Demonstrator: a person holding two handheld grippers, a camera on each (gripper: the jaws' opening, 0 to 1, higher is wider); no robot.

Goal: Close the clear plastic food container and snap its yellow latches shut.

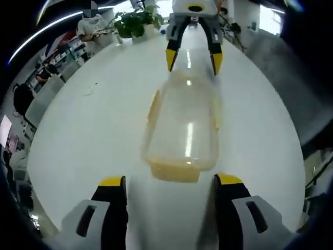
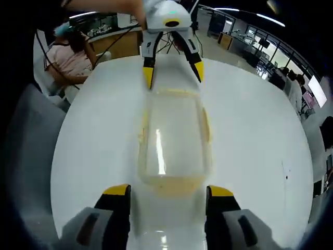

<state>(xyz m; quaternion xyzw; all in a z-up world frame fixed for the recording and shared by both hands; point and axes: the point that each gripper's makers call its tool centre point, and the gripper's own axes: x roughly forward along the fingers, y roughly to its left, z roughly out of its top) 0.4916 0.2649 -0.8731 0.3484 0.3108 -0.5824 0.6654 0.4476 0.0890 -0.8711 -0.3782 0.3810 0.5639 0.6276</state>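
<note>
**Container lying between two spread grippers**

The white table point(image 1: 93, 130) is carrying the clear plastic food container point(image 1: 182, 130), lid resting on, at centre. The left gripper point(image 1: 170, 183) is waiting at 6 o'clock, jaws apart, gripping nothing; the right gripper point(image 2: 168, 191) is facing it, likewise spread. A yellow latch point(image 1: 174, 171) is showing at the near end.

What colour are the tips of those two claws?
Yellow, on black jaws, seen best in the right gripper view: right gripper, left gripper.
</note>
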